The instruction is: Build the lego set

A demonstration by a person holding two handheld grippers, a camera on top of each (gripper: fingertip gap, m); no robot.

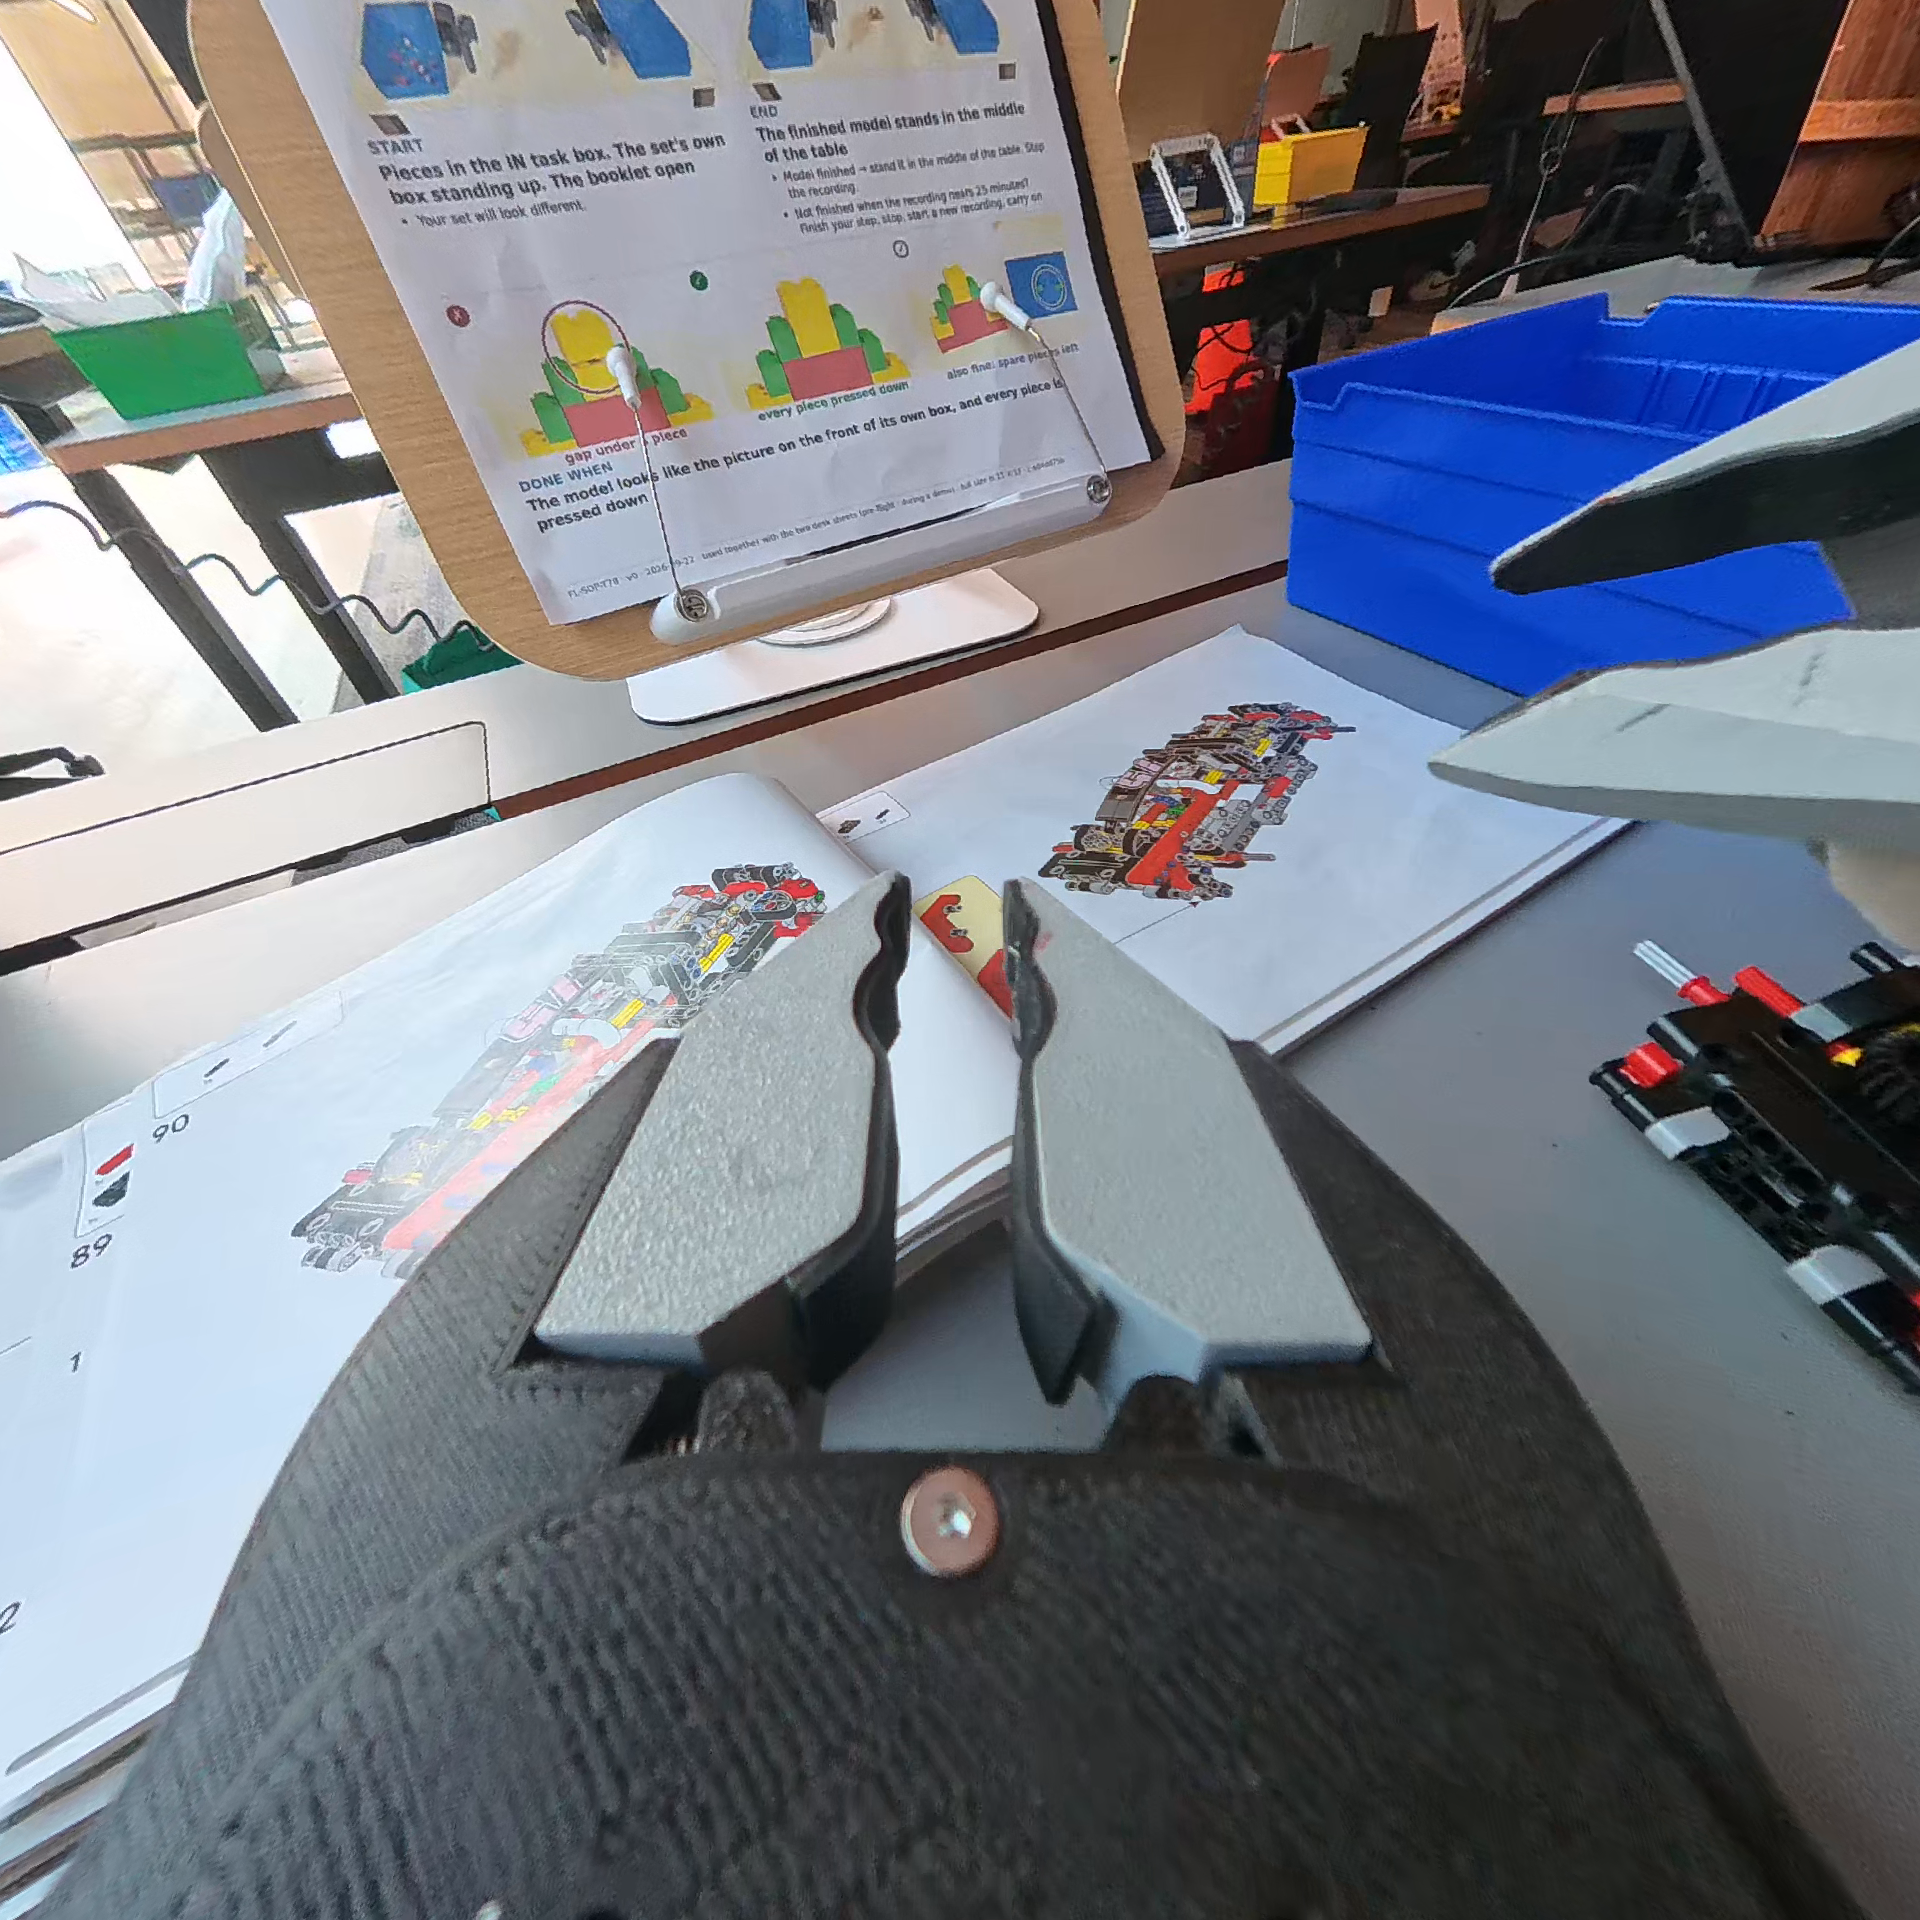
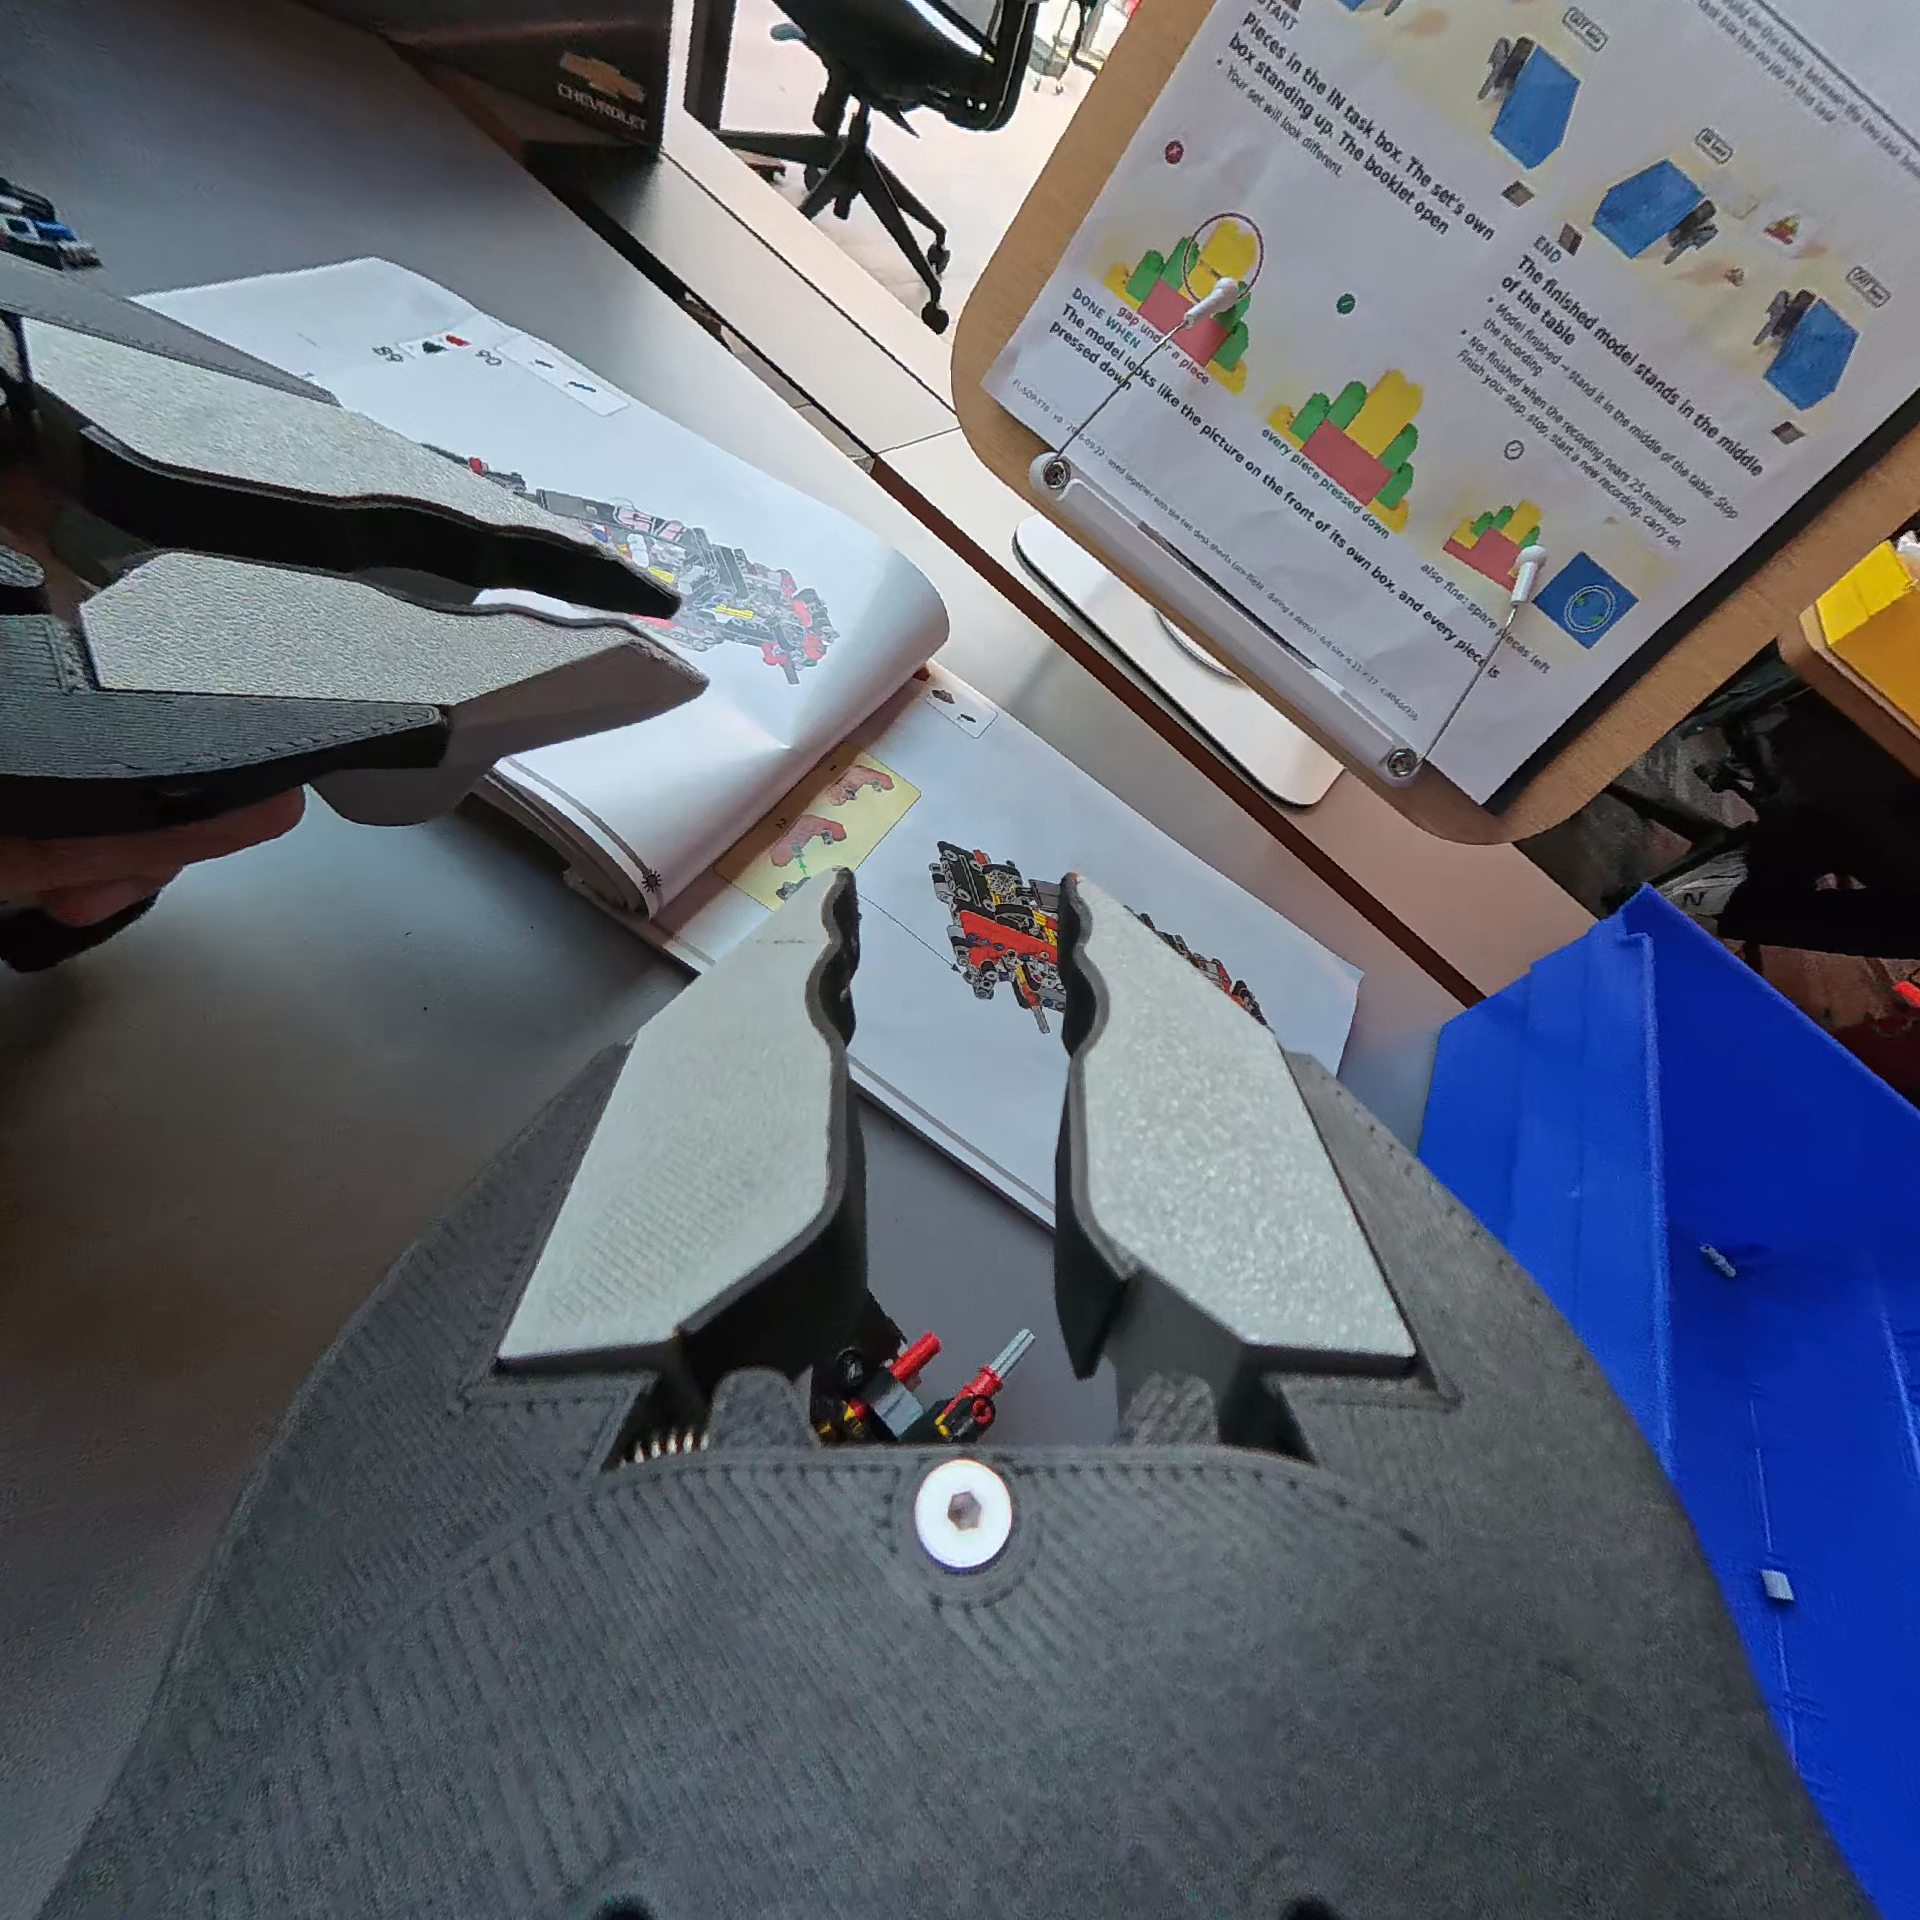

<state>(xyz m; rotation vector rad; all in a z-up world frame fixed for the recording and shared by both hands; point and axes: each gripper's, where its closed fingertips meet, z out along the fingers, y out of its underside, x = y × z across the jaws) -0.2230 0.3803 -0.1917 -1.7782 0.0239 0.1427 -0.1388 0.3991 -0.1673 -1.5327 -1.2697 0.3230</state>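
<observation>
An open instruction booklet [image 1: 1403,883] lies flat on the grey table. My left gripper [image 1: 954,894] hovers over its middle fold with the jaws a little apart and nothing between them. It also shows in the right wrist view [image 2: 691,639], over the left page. My right gripper [image 2: 958,888] is open and empty above the booklet's right page [image 2: 935,1070]. It shows at the right of the left wrist view [image 1: 1470,670]. A part-built black and red brick model [image 1: 1787,1101] lies on the table to the right. A bit of it shows under my right gripper [image 2: 894,1392].
A blue bin [image 1: 1507,468] stands at the back right and close on the right of my right gripper [image 2: 1662,1299]. A wooden stand with a printed sheet [image 1: 779,312] rises behind the booklet. A flat white box [image 1: 239,800] lies at the left. An office chair [image 2: 883,104] stands beyond the table.
</observation>
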